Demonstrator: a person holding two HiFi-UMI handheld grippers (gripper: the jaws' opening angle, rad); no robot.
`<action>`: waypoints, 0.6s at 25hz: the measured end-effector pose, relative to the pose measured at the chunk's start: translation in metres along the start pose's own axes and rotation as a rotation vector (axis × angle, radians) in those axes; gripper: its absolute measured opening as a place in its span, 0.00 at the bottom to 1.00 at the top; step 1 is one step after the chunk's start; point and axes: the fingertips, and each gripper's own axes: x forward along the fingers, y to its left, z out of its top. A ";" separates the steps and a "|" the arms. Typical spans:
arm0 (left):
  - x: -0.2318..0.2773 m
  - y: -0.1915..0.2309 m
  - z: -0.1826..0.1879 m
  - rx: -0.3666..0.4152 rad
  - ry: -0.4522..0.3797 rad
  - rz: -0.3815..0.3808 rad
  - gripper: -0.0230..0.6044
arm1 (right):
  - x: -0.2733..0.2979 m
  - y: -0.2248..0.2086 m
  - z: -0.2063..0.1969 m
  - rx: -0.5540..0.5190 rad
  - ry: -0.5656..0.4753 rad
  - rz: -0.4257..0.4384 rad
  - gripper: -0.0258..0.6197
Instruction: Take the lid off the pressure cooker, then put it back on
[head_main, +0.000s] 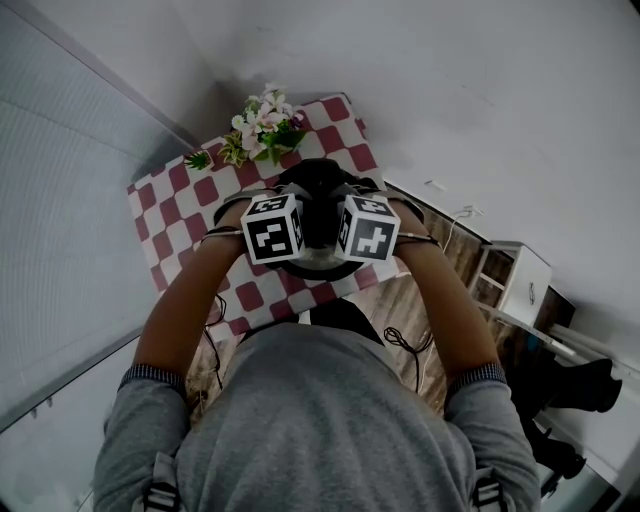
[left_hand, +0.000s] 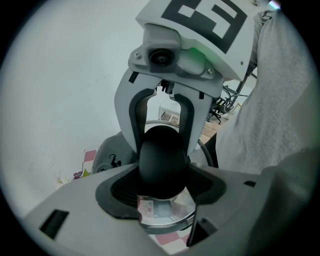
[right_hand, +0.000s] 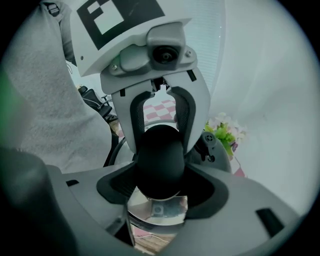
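The pressure cooker (head_main: 318, 190) stands on a red-and-white checked table (head_main: 160, 215), right in front of me. Its rounded black handle (left_hand: 162, 160) (right_hand: 160, 160) sits above shiny steel (left_hand: 162, 214) that bears a sticker. My left gripper (left_hand: 162, 172) (head_main: 290, 222) is shut on this handle from the left. From the right, my right gripper (right_hand: 160, 175) (head_main: 350, 222) is shut on the same handle. Each gripper view shows the other gripper facing it: the right gripper (left_hand: 162, 117), the left gripper (right_hand: 160, 117). The marker cubes hide the jaws in the head view.
A bunch of artificial flowers (head_main: 265, 125) (right_hand: 225, 132) stands at the table's far end, beyond the cooker. White walls close in on both sides. A white cabinet (head_main: 515, 280) and wooden floor (head_main: 455, 255) lie to the right. Cables hang near my body.
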 end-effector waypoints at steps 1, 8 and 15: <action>0.000 -0.001 0.000 -0.005 -0.002 0.001 0.51 | 0.000 0.000 0.000 -0.007 0.000 0.004 0.49; 0.002 -0.003 0.000 -0.009 -0.008 0.036 0.51 | 0.000 0.004 -0.002 -0.026 0.004 -0.004 0.49; 0.002 -0.005 0.003 -0.013 -0.024 0.039 0.51 | 0.000 0.003 -0.003 0.018 0.021 -0.038 0.49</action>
